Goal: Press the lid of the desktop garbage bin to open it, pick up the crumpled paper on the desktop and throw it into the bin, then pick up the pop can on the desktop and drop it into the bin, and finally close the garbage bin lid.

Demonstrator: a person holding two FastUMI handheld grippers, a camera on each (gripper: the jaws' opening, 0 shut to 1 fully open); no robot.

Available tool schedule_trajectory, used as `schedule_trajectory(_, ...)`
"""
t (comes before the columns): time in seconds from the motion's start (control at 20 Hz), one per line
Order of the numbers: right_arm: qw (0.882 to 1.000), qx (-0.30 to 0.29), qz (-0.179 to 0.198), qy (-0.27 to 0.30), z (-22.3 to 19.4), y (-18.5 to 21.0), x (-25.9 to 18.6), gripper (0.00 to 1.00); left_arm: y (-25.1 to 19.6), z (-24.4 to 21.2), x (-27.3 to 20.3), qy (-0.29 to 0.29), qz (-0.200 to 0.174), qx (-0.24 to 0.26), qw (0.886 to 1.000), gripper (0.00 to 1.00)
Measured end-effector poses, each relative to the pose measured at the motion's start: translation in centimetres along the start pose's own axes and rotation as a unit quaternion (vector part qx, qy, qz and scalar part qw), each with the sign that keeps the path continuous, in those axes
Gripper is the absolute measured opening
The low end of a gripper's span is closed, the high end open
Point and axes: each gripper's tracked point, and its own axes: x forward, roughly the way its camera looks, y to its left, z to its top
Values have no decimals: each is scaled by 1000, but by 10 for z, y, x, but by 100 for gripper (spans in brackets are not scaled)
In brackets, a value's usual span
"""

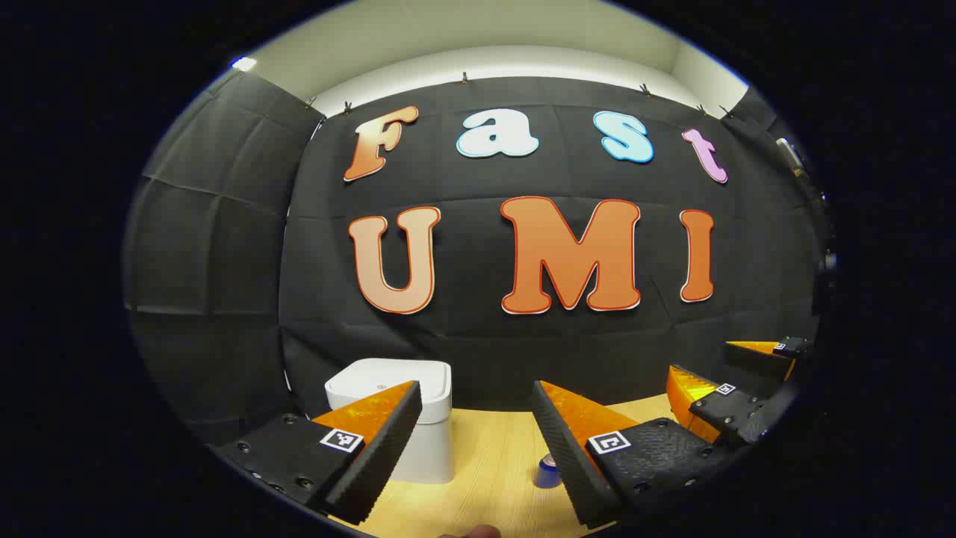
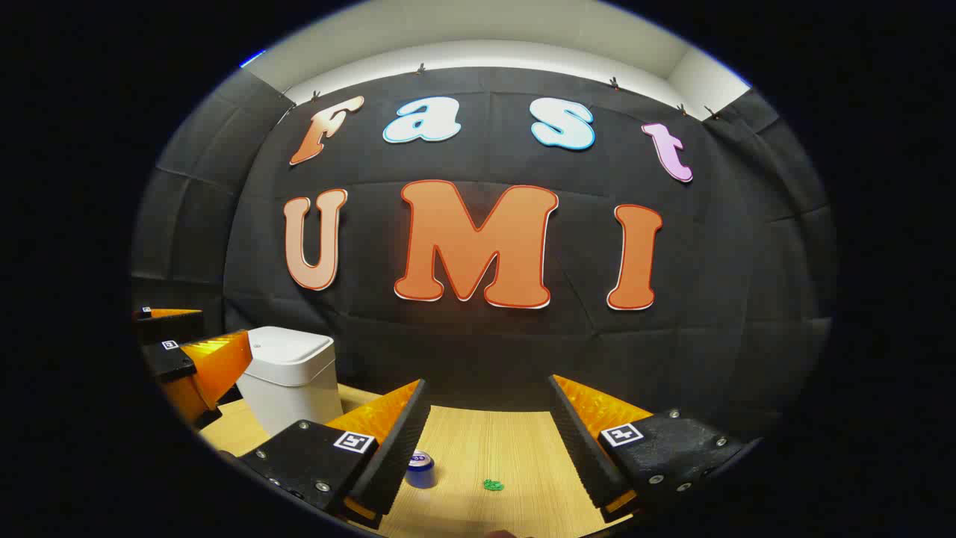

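The white desktop bin [image 1: 429,415] stands on the wooden table at the left, its lid [image 2: 287,347] down flat. A blue pop can [image 2: 420,469] stands upright on the table to the right of the bin, partly hidden behind a finger in both views [image 1: 547,472]. A small green crumpled scrap [image 2: 492,485] lies just right of the can. My left gripper [image 1: 476,390] is open and empty, held above the table in front of the bin. My right gripper [image 2: 489,384] is open and empty too, above the can and the scrap.
The wooden table [image 2: 485,444] runs back to the black cloth wall. Each gripper shows at the edge of the other's view, the right one [image 1: 713,362] at the far right, the left one [image 2: 198,332] at the far left beside the bin.
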Motion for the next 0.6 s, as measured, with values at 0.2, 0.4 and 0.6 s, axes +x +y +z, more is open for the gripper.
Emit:
schedule_trajectory(0.2,1000,3,-9,-1,1,-4,-5,94,-8,-8,7,12,-17,-5,1000,93)
schedule_trajectory(0.4,1000,-3,-14,14,-9,-9,-9,94,-22,-20,14,29,-39,1,999,94)
schedule_trajectory(0.6,1000,-6,-19,16,-10,-13,-12,94,-20,-21,15,28,-41,-3,999,93)
